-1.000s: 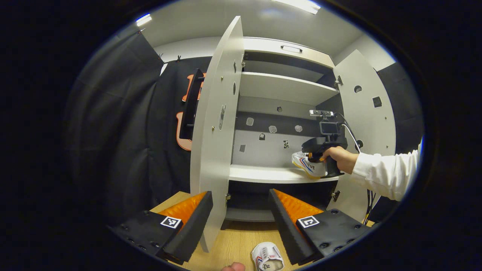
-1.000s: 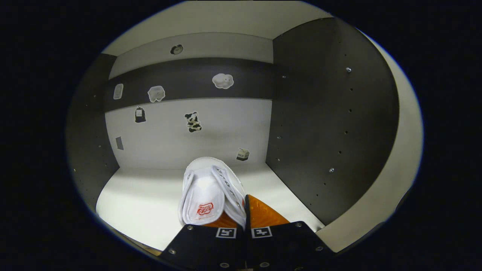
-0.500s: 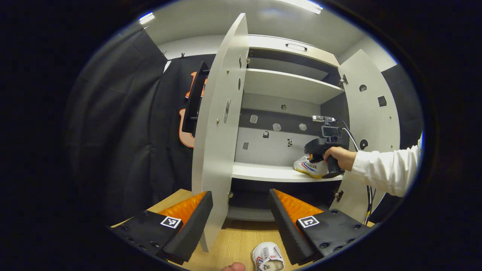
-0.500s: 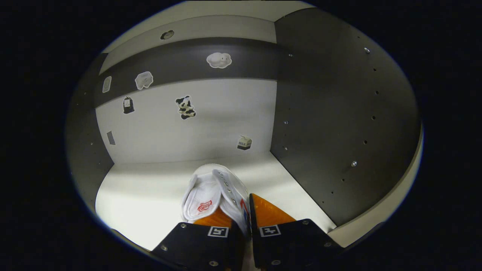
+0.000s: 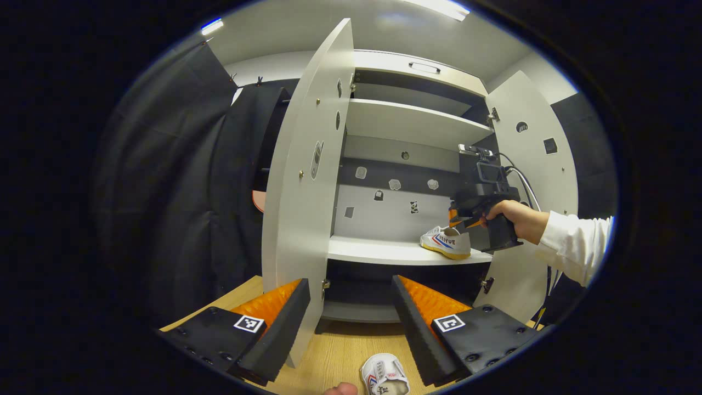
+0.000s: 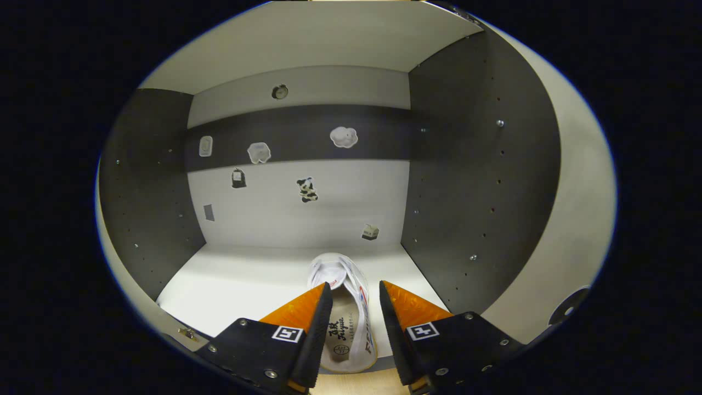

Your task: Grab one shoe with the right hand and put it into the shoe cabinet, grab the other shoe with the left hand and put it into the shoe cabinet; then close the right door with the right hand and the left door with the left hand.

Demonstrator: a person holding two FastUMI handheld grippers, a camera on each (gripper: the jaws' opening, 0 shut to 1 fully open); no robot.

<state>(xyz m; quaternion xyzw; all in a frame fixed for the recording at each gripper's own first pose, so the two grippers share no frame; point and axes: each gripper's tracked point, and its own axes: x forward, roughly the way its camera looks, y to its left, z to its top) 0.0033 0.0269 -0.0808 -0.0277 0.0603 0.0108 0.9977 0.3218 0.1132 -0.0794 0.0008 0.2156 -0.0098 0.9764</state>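
So first shoe (image 5: 445, 243) is sitting on the middle shelf (image 5: 378, 251) of the shoe cabinet (image 5: 417, 71), toward its right side, sole down, toe pointing at the back wall

Right gripper (image 6: 354, 293) is released: jaws apart, one either side of the heel opening, no contact visible in the right gripper view. In the left gripper view the right gripper (image 5: 458, 215) sits above and just behind the shoe, hand (image 5: 515, 218) on the grip. Reads as step one placed, release done

Second shoe (image 5: 385, 377) lies on the wood floor (image 5: 340, 356) in front of the cabinet, at the bottom edge of the left gripper view, just below the left gripper (image 5: 351, 304). Left gripper is open wide and holding nothing

Left door (image 5: 304, 181) and right door (image 5: 532, 181) both stand open

Next, as I read it:
- right gripper needs to clear out of the shelf bay without clipping the shoe
- left gripper has to drop and tilt down onto the second shoe, which is nearly under it, so mostly a pitch change, not a reach
- left door edge sits right by the left gripper, so watch it on the lift
- free shelf space is left of the first shoe, aim there
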